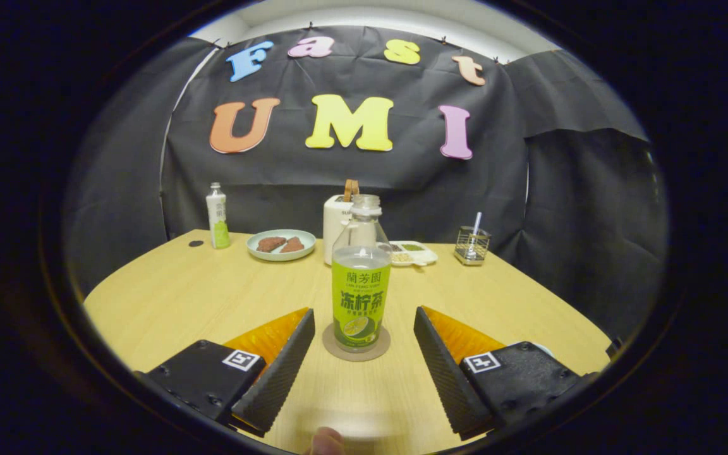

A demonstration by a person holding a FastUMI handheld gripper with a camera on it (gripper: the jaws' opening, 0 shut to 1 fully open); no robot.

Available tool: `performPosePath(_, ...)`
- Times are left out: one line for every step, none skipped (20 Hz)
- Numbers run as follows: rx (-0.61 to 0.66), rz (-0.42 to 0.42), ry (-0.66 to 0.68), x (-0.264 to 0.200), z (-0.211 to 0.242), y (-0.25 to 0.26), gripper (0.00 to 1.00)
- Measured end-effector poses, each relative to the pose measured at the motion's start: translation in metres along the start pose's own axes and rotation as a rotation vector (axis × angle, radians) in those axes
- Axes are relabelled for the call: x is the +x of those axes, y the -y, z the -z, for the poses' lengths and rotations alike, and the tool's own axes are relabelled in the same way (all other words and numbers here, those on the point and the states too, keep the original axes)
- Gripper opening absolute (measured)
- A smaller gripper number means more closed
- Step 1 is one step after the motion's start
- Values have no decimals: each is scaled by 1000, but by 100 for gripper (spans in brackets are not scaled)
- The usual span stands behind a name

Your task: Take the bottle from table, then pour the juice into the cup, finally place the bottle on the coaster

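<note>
A clear bottle (360,284) with a green label and no cap stands upright on a round brown coaster (356,345) on the wooden table (181,297). It sits just ahead of my fingertips, centred between them. My gripper (364,325) is open, its fingers wide apart on either side of the coaster and touching nothing. The bottle looks mostly empty above the label. A white curved edge (538,345), possibly the cup's rim, peeks out behind the right finger.
At the back of the table stand a small white bottle (217,217), a plate (280,245) with brown food, a white appliance (337,227) with a brown handle, a divided snack tray (411,252) and a wire holder (472,244). A fingertip (324,440) shows below.
</note>
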State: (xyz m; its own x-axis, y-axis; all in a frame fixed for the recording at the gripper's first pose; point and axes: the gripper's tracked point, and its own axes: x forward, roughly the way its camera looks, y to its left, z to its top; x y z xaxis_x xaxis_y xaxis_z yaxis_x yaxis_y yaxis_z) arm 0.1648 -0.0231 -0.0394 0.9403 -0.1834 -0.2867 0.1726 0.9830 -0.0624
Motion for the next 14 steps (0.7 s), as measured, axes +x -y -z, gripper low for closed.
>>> performPosePath(-2, -10, 13, -13, -2, -1, 100)
performPosePath(-7, -17, 28, -26, -4, -2, 100)
performPosePath(-15, -20, 41, -37, -7, -2, 100)
performPosePath(-23, -28, 61, -49, -10, -2, 100)
performPosePath(-14, -44, 84, -61, -14, 1, 100)
performPosePath(3, -58, 104, -71, -17, 1, 100)
performPosePath(21, -67, 124, -83, -19, 3, 100)
performPosePath(29, -63, 136, -91, -20, 8, 100)
performPosePath(32, -50, 148, -100, -20, 16, 100)
performPosePath(36, -39, 152, -107, -20, 23, 100)
performPosePath(41, -34, 166, -116, -23, 28, 100)
performPosePath(47, -31, 184, -125, -26, 33, 100)
performPosePath(59, -27, 204, -134, -29, 39, 100)
performPosePath(73, -30, 221, -143, -31, 43, 100)
